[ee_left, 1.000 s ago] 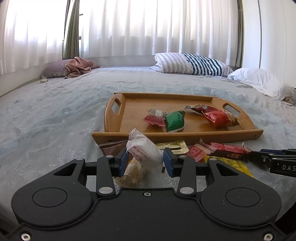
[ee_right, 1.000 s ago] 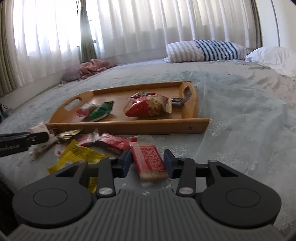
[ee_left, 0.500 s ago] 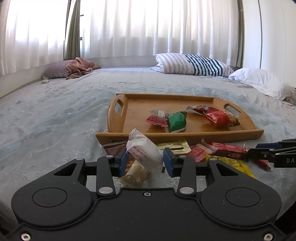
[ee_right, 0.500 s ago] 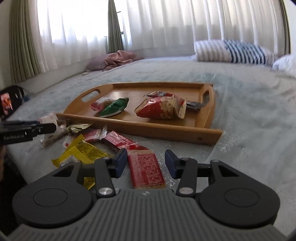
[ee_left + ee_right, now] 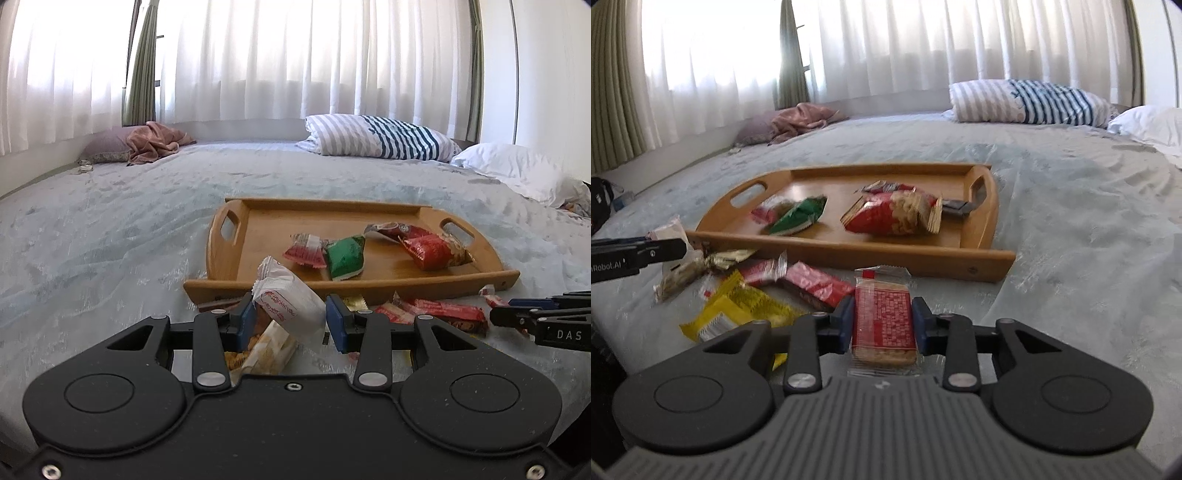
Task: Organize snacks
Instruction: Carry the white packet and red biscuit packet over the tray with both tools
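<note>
Right wrist view: right gripper (image 5: 882,323), jaws just closed, clamps a red cracker packet (image 5: 882,321); tray (image 5: 849,251) at twelve o'clock. Left gripper (image 5: 290,319) grips a white packet (image 5: 291,302).

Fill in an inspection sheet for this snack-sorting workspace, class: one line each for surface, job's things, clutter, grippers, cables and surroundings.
Surface: bed with a pale patterned cover.
Job's things: wooden tray holds a green packet, a red bag and other snacks; red bars and a yellow wrapper lie loose before it.
Clutter: crumpled pink cloth near the window.
Grippers: left gripper shut on a white packet; right gripper has just been closing, its pads now pressing a red cracker pack.
Cables: nothing seen.
Surroundings: white curtains, striped pillow, white pillow.
</note>
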